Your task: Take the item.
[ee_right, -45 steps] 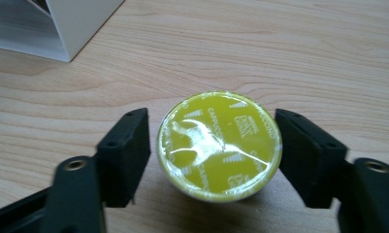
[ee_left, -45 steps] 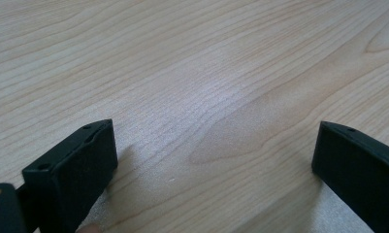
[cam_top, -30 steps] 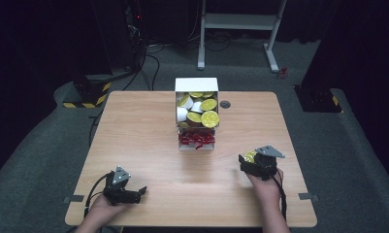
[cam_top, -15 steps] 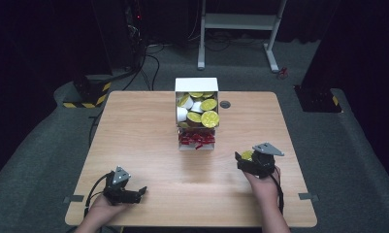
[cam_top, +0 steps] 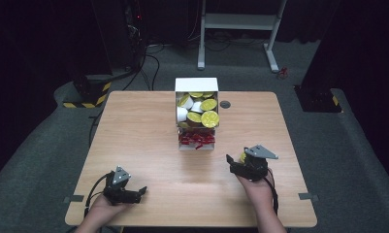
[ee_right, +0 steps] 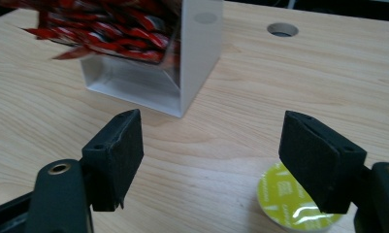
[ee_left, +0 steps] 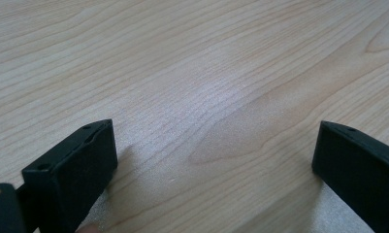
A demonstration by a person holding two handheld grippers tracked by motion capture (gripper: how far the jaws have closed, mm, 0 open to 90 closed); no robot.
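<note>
A white dispenser box (cam_top: 197,85) stands at the table's middle back, with yellow-lidded pods (cam_top: 202,109) on top and red packets (cam_top: 197,139) in its lower bay. In the right gripper view the box (ee_right: 198,53) and red packets (ee_right: 109,29) lie just ahead. My right gripper (cam_top: 234,162) is open, low over the table to the right of the box. One yellow-lidded pod (ee_right: 289,204) lies on the wood, partly under the right-hand jaw of that gripper (ee_right: 214,155); the same pod (cam_top: 242,157) peeks out beside the gripper from above. My left gripper (cam_top: 139,191) rests open at the front left, nothing between its jaws (ee_left: 211,165).
A round cable hole (cam_top: 225,104) sits in the tabletop right of the box, also seen as a hole (ee_right: 283,29) beyond the right gripper. Bare wood (ee_left: 206,73) spreads ahead of the left gripper. Dark floor, cables and a white frame (cam_top: 240,22) lie beyond the table.
My right gripper has drifted a little to the left, towards the box's front. The left gripper has stayed put.
</note>
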